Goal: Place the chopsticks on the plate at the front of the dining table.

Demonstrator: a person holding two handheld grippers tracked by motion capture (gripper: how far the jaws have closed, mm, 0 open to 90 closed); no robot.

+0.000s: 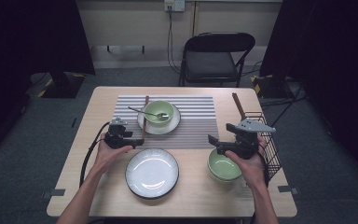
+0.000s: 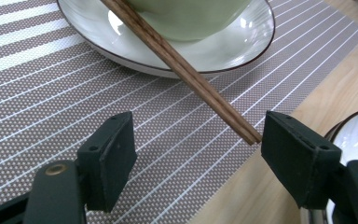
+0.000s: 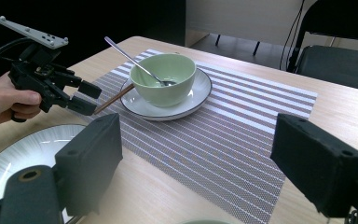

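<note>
With left tongs (image 2: 193, 154) spread around brown wooden chopsticks (image 2: 186, 72) propped on white saucer rim (image 2: 242, 58) for easy pickup, right tongs (image 3: 193, 163) spread, idle.

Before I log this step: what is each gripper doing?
Left gripper: open, brown wooden chopsticks between its jaws, not clamped.
Right gripper: open, holding nothing.

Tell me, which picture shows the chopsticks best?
The left gripper view: the chopsticks run big and sharp across it, leaning on the small plate. In the high view they are a thin brown stick; in the right gripper view a short bit.
</note>
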